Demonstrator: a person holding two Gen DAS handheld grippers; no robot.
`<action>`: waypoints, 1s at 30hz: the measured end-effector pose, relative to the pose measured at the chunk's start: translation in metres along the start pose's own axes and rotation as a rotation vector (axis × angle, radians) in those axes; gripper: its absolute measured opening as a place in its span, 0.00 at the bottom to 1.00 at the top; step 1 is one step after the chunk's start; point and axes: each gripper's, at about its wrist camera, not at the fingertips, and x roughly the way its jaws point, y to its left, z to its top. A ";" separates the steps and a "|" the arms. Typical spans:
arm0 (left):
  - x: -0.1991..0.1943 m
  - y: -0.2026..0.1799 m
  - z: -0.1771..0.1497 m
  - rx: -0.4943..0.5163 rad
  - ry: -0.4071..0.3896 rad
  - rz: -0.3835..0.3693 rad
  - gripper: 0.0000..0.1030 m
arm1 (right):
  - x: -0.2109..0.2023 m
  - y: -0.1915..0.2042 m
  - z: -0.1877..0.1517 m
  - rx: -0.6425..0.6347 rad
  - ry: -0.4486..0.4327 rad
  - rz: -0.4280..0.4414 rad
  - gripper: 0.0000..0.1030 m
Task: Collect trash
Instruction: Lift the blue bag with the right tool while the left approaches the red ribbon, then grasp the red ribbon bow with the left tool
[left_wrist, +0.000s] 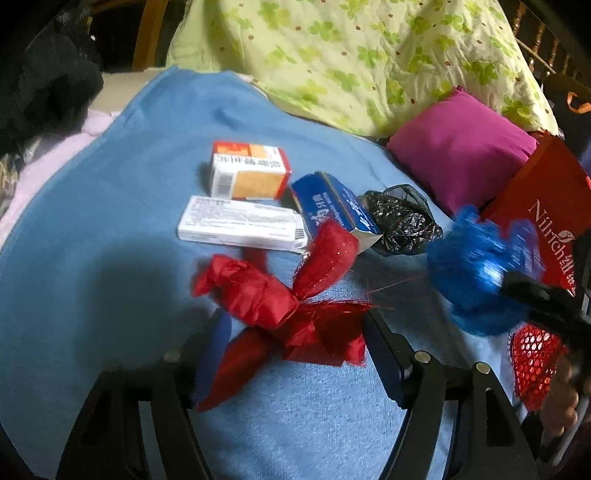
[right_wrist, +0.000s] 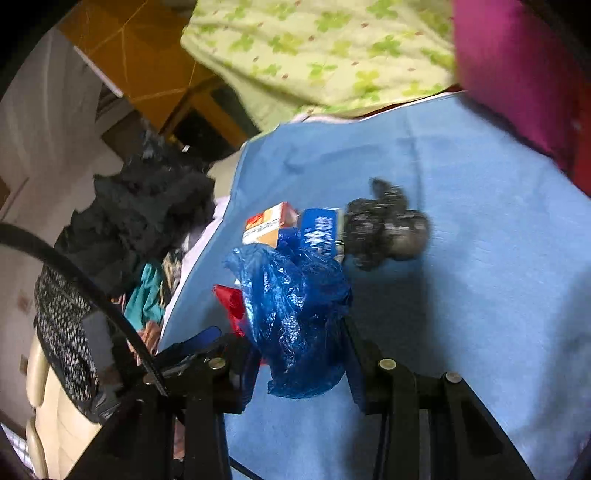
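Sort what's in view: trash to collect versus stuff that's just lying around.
Trash:
blue plastic bag, held in the right gripper
red ribbon, between the open left gripper fingers
black crumpled bag
orange box
white box
blue box

Lying about:
magenta cushion
green floral quilt
blue blanket

1. Blue cloth (left_wrist: 110, 206) covers the bed.
2. Crumpled red ribbon (left_wrist: 280, 306).
3. Glossy blue plastic bag (right_wrist: 295, 317).
4. Black bag (left_wrist: 402, 221).
5. Magenta cushion (left_wrist: 461, 147).
6. Pale green quilt (left_wrist: 351, 55), clover-patterned.
7. Red paper bag (left_wrist: 546, 206), white lettering.
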 end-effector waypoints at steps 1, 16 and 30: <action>0.004 0.000 0.001 -0.010 0.006 0.001 0.72 | -0.006 -0.003 -0.003 0.013 -0.009 0.003 0.42; 0.024 0.018 -0.005 -0.072 0.076 -0.029 0.21 | -0.031 0.000 -0.037 0.028 -0.070 -0.043 0.42; -0.057 -0.033 -0.055 0.089 -0.062 0.061 0.17 | -0.060 0.007 -0.053 0.020 -0.187 -0.007 0.42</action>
